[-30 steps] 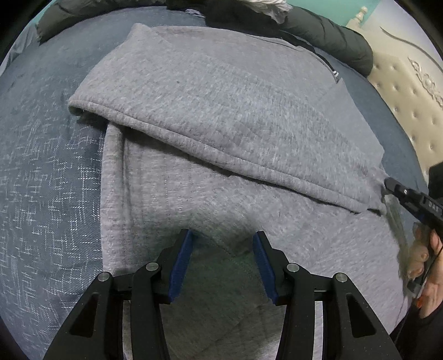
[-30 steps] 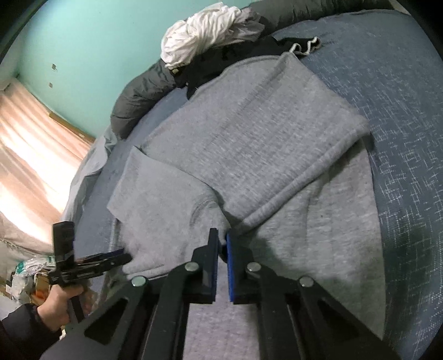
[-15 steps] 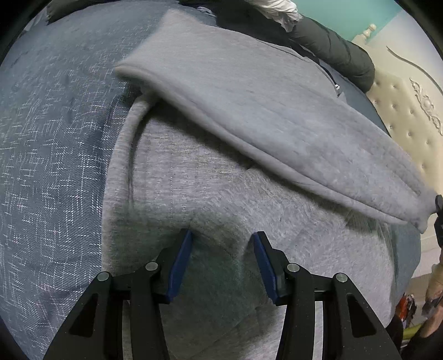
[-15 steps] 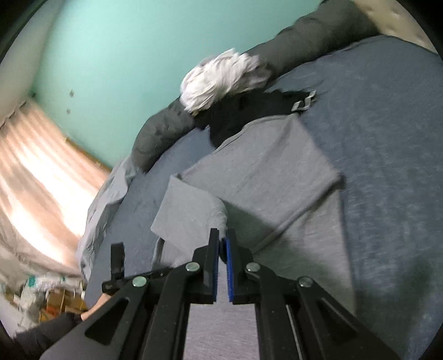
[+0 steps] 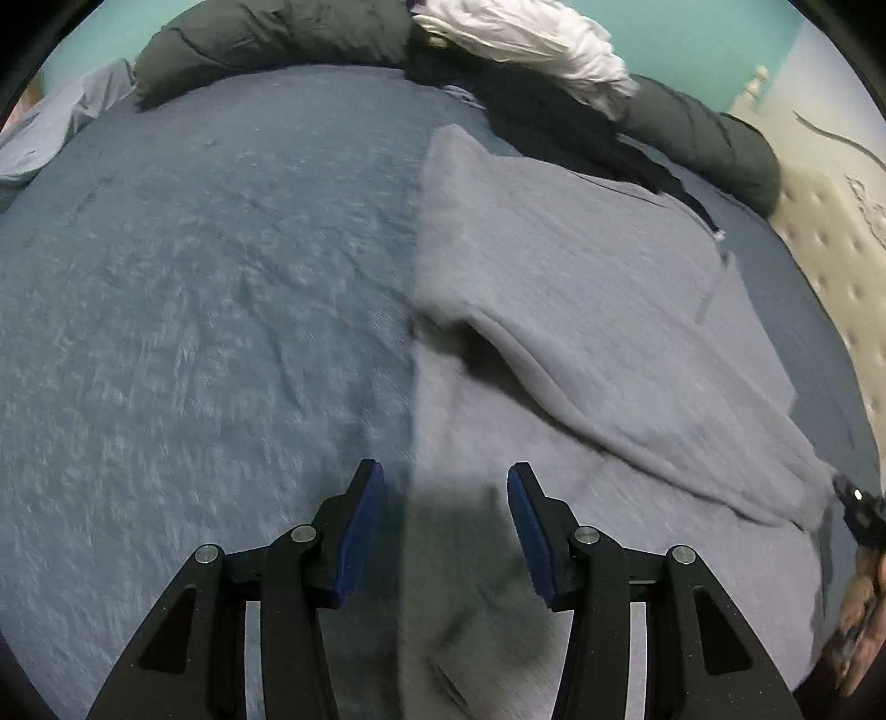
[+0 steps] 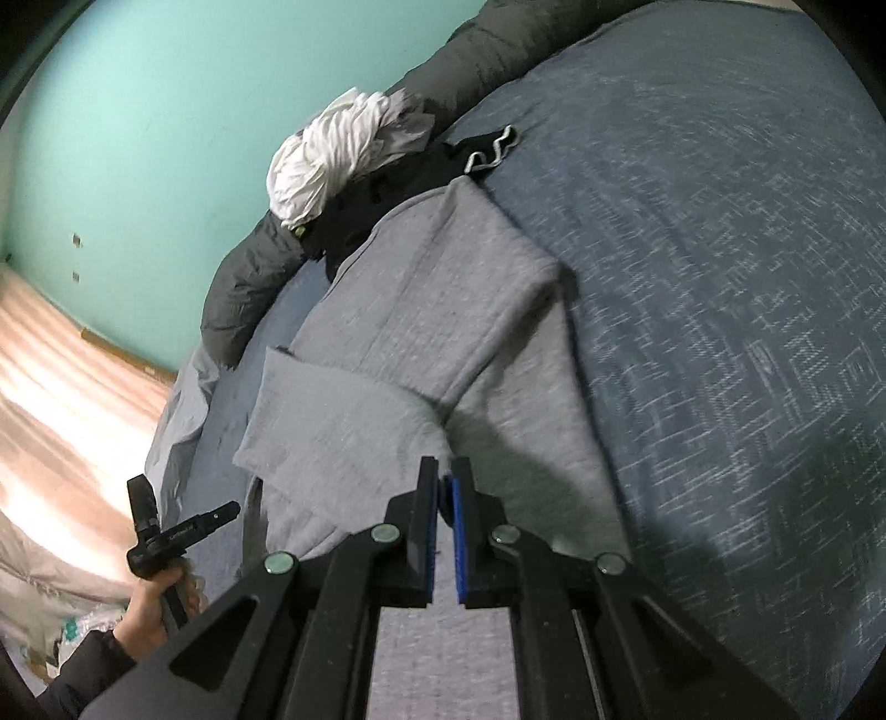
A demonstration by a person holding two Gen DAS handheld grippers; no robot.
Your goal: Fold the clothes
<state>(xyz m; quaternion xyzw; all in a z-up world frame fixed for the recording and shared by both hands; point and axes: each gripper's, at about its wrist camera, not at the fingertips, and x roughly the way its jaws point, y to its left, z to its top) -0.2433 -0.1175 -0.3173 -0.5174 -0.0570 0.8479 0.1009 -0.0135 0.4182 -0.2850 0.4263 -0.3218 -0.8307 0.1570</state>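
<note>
A grey sweatshirt (image 5: 581, 310) lies on the blue bedcover (image 5: 194, 304), its upper layer folded over the lower one. My left gripper (image 5: 446, 487) hovers open over the garment's left edge, nothing between its blue pads. At the far right of this view my right gripper (image 5: 855, 507) meets the corner of the folded layer. In the right wrist view the right gripper (image 6: 443, 476) is shut on that corner of the sweatshirt (image 6: 443, 299). The left gripper (image 6: 224, 510) shows low left, held by a hand (image 6: 158, 601).
A dark puffy jacket (image 5: 266, 39), a crumpled white garment (image 5: 531, 39) and a black garment (image 5: 554, 122) lie along the far side of the bed. A beige tufted headboard (image 5: 830, 238) stands at the right. A teal wall (image 6: 138, 111) and pale curtain (image 6: 61, 399) lie beyond.
My left gripper has lifted and swung left, from over the sweatshirt's middle to its left edge. The right gripper has shifted and rolled, still pinched on the folded layer's corner.
</note>
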